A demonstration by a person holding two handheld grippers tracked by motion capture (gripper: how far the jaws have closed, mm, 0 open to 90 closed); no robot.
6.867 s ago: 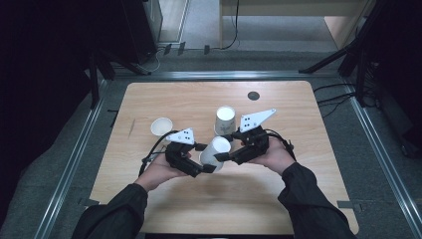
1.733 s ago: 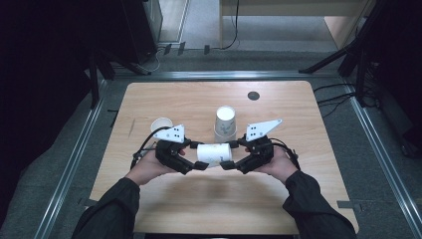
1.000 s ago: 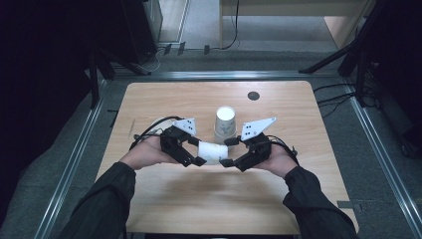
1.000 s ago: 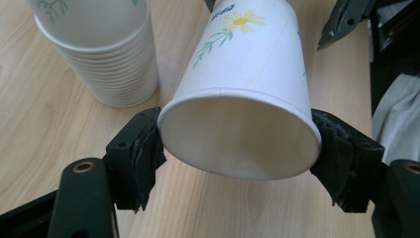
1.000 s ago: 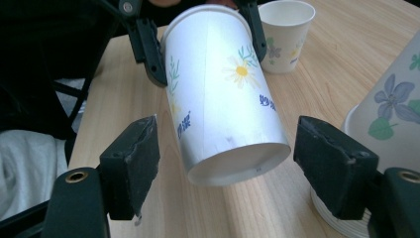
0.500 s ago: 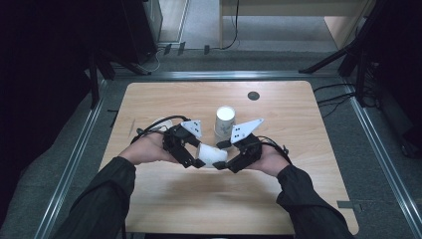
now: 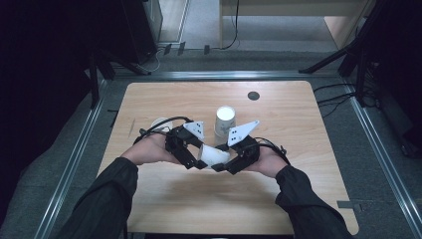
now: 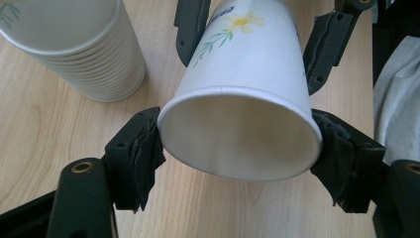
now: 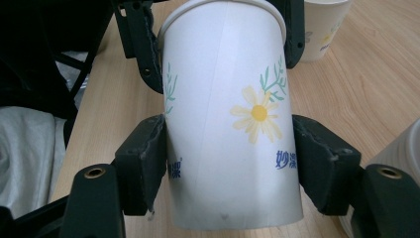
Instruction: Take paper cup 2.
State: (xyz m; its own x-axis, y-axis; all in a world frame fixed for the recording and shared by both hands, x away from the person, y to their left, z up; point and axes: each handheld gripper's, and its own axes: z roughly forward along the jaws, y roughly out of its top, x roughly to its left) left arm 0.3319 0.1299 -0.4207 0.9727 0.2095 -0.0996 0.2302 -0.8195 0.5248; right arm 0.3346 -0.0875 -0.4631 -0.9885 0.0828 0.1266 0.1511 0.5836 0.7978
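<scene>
White paper cup [image 7: 215, 156] hangs sideways over the table [image 7: 308, 129], left gripper [image 7: 195, 160] jaws clamped on its rim end, right gripper [image 7: 222, 167] jaws clamped near its base.

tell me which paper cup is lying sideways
The daisy-print cup held between the left gripper and right gripper; the stack stands upright.

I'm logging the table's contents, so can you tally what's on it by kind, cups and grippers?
Stack of nested paper cups: 1
Single paper cups: 2, the held cup and a lone cup
Grippers: 2, left gripper and right gripper
Total: 5
</scene>
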